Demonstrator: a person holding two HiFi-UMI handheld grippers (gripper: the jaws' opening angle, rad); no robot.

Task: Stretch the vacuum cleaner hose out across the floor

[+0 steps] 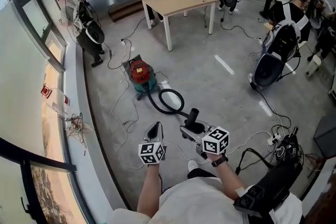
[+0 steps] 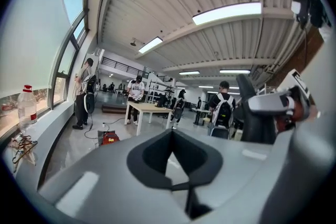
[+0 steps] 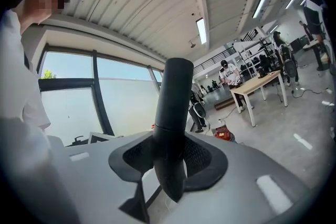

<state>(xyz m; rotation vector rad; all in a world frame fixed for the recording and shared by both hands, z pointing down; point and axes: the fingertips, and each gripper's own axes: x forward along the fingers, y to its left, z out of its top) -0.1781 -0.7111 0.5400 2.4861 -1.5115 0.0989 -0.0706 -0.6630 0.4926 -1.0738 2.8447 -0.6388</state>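
Note:
The red vacuum cleaner (image 1: 140, 72) stands on the grey floor near the window wall. Its black hose (image 1: 169, 100) runs from it in a loop to my right gripper (image 1: 193, 126). That gripper is shut on the hose's stiff black end tube (image 3: 172, 113), which stands upright between the jaws. My left gripper (image 1: 155, 129) hovers just left of it, shut and holding nothing. In the left gripper view the shut left gripper (image 2: 173, 157) points toward the vacuum cleaner (image 2: 109, 137), with the end tube (image 2: 251, 110) at the right. The right gripper (image 3: 169, 160) view shows the vacuum cleaner (image 3: 224, 135) far off.
A wooden table (image 1: 178, 0) stands beyond the vacuum, with people around it and at the window. White cables (image 1: 123, 113) trail over the floor. A plastic bottle (image 1: 56, 97) and tangled wires (image 1: 76, 124) sit on the window ledge. A power strip with cords (image 1: 275, 140) lies at the right.

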